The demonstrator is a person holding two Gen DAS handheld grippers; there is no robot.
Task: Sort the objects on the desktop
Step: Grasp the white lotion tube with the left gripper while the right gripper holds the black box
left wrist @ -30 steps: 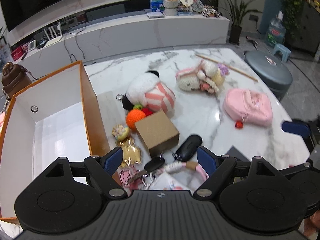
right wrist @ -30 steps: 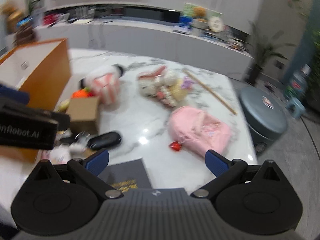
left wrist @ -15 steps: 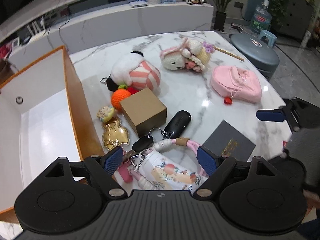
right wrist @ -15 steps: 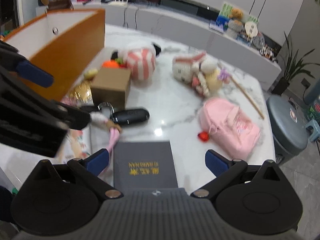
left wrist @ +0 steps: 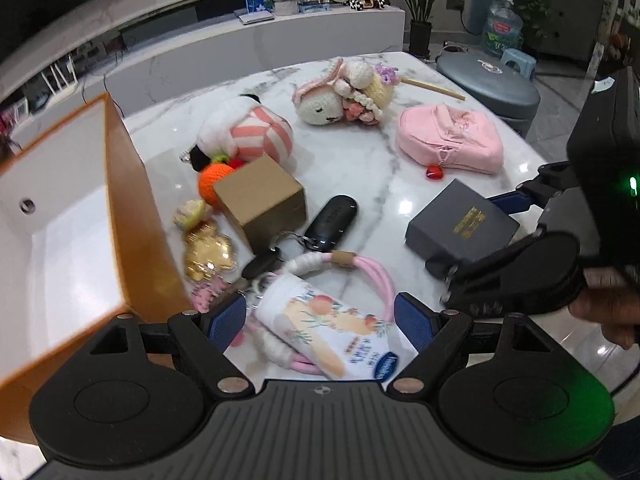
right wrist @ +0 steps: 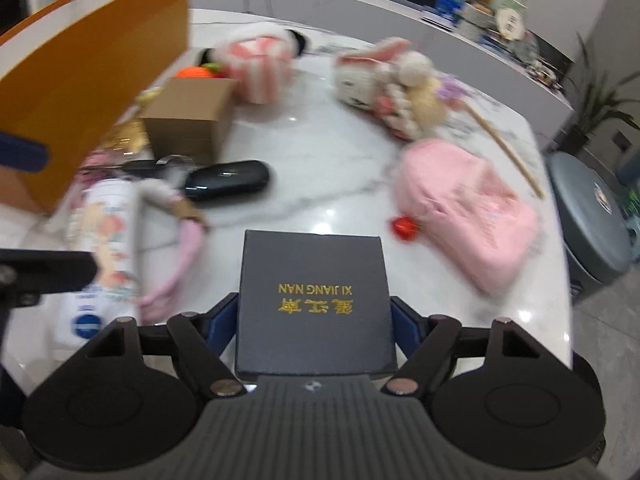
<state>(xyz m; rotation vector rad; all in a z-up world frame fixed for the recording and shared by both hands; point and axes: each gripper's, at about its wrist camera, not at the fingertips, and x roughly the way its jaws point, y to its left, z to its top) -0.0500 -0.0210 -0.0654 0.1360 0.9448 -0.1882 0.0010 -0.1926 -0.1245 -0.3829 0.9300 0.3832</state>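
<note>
Right wrist view, dark box (right wrist: 314, 300) between right gripper (right wrist: 314, 320) fingers, contact unclear, left gripper (left wrist: 320, 316) released

Glossy, smooth marble table (left wrist: 360, 168), veined grey, reflecting lamp glare. Matt dark paperboard box (right wrist: 314, 300) with gilt lettering, between the right jaws. Glossy printed plastic pack (left wrist: 332, 332) between the left jaws, on soft pink cord. Matt brown cardboard box (left wrist: 260, 200) ahead of the left jaws; beside it a shiny smooth black case (left wrist: 332, 220). Fuzzy knitted plush (left wrist: 344, 96) and soft pink cloth bag (left wrist: 448, 140) farther out. Smooth orange-walled storage box (left wrist: 132, 216), left of the left jaws, white inside.
</note>
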